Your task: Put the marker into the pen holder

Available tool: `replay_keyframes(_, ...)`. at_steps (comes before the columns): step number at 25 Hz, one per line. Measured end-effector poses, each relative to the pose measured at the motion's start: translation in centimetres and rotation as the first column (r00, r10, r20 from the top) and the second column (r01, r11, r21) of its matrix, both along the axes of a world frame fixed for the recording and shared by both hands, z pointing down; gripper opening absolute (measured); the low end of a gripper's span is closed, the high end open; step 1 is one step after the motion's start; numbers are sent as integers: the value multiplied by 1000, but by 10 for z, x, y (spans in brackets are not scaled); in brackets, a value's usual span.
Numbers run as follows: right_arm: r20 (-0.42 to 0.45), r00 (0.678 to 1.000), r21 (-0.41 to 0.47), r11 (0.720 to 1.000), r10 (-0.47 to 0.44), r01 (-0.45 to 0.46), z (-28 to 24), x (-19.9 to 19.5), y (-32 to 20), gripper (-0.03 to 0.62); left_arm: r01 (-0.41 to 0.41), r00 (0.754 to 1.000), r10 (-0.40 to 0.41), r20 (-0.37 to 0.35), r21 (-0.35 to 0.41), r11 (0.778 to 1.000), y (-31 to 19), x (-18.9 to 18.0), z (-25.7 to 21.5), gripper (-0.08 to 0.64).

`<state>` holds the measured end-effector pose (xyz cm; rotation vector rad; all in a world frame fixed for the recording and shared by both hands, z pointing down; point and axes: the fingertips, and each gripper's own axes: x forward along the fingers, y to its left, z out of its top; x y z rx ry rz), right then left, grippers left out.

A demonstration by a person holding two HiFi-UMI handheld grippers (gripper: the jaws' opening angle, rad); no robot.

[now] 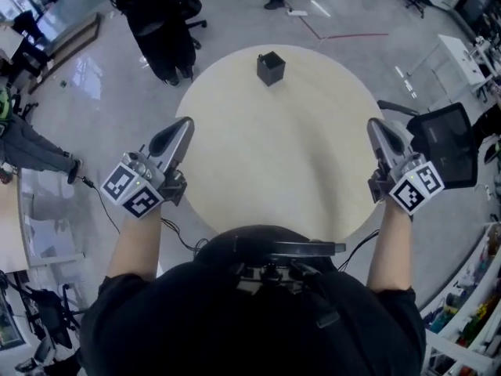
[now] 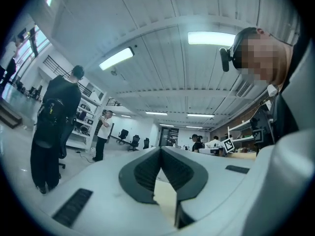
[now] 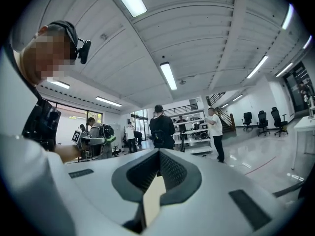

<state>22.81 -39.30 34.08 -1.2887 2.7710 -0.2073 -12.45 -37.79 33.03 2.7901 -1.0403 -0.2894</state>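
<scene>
While left tongs (image 1: 185, 122), right tongs (image 1: 374, 123) sit closed, empty over table (image 1: 258, 171) rim, pen holder (image 1: 271, 67) near far edge.

A pen holder (image 1: 271, 67) is set on the table (image 1: 266, 178) near its far edge. The left gripper (image 1: 186, 124) and right gripper (image 1: 374, 125) are held over the near left and near right edges. A chair (image 1: 450, 143) is placed beside the right edge.

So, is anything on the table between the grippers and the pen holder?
Nothing visible: bare table lies between the pen holder and both the left gripper and right gripper. No marker shows.
</scene>
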Motion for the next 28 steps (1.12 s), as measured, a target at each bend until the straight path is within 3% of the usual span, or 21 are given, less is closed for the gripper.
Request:
replay_keyframes(5, -25, 995, -4, 996, -93, 93, 2, 21, 57, 3, 69, 998, -69, -10, 24, 997, 86, 25, -9, -6)
replay_keyframes(9, -35, 992, -9, 993, -120, 120, 3, 36, 82, 3, 89, 996, -89, -16, 37, 995, 125, 42, -15, -6)
replay_keyframes(16, -32, 995, 34, 995, -92, 93, -9, 18, 109, 3, 37, 999, -36, -32, 59, 998, 133, 30, -25, -6)
replay_keyframes(23, -43, 997, 13, 998, -61, 61, -1, -1, 126, 3, -14, 1000, 15, -27, 34, 999, 130, 16, -26, -6)
replay_keyframes(28, -56, 997, 23, 999, -47, 48, -3, 4, 134, 3, -41, 999, 42, -30, 33, 999, 131, 27, -24, -6)
